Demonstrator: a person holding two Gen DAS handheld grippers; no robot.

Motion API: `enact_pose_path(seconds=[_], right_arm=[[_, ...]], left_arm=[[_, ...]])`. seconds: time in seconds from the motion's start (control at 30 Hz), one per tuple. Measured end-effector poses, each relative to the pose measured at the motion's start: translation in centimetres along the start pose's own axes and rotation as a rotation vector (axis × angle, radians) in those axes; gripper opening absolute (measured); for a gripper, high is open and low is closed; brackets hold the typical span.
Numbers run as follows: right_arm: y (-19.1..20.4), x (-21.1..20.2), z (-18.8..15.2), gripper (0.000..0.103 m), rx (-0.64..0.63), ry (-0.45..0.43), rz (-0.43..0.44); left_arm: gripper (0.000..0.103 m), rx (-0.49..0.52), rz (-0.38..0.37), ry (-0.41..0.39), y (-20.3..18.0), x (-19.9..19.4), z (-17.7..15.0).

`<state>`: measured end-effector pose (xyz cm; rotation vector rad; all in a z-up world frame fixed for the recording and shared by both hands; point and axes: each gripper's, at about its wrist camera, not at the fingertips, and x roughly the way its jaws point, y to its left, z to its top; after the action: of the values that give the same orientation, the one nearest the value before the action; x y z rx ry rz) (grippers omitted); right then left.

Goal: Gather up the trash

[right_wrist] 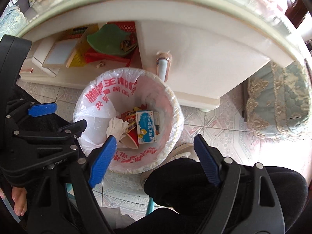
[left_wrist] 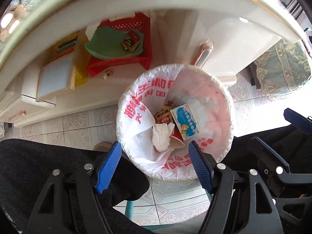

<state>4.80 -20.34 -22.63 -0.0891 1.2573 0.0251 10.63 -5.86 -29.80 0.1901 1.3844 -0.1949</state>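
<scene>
Hovering: two grippers, jaws open, empty | one bin | one tissue | one box

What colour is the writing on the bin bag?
Red, on a white bag. The left wrist view shows it best.

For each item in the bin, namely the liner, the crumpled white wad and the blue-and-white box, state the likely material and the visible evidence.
Liner: thin glossy plastic film, judging by its translucency, wrinkles and printed red characters.
Crumpled white wad: probably tissue or paper napkin; matte, soft creases.
Blue-and-white box: seemingly printed cardboard; flat faces, sharp folded edges, slight sheen.
</scene>
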Motion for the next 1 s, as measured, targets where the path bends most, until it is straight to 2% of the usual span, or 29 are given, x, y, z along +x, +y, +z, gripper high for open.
enact_pose_path(seconds=[0.2, 0.3, 0.37, 0.43, 0.6, 0.8, 1.0], right_arm=[[-1.4, -7.5, -0.4, 0.084, 0.081, -0.192, 0.004], [-1.8, -11.3, -0.7, 0.084, 0.095, -0.290, 0.005], [-1.8, -14.0, -0.8, 0.085, 0.100, -0.367, -0.018], [-1.7, -16.6, -0.9, 0.089, 0.106, -0.445, -0.054], [-2.1, -22.2, -1.5, 0.096, 0.140, -0.611, -0.111], [-2.2, -27.3, -3.2, 0.097, 0.164, -0.761, -0.157], [-2.3, -30.1, -4.4, 0.097, 0.174, -0.820, -0.178]], left_arm=[[0.073, -0.043, 0.013, -0.212, -0.6, -8.0, -0.2], [0.079, -0.057, 0.058, -0.310, -0.9, -12.1, -0.5], [0.079, -0.064, 0.061, -0.381, -1.0, -14.8, -0.7], [0.079, -0.083, 0.056, -0.452, -0.9, -17.5, -1.1], [0.088, -0.111, 0.065, -0.607, -0.9, -23.7, -2.1], [0.094, -0.146, 0.073, -0.749, -0.9, -30.0, -3.9], [0.096, -0.168, 0.095, -0.817, -0.9, -33.4, -5.8]])
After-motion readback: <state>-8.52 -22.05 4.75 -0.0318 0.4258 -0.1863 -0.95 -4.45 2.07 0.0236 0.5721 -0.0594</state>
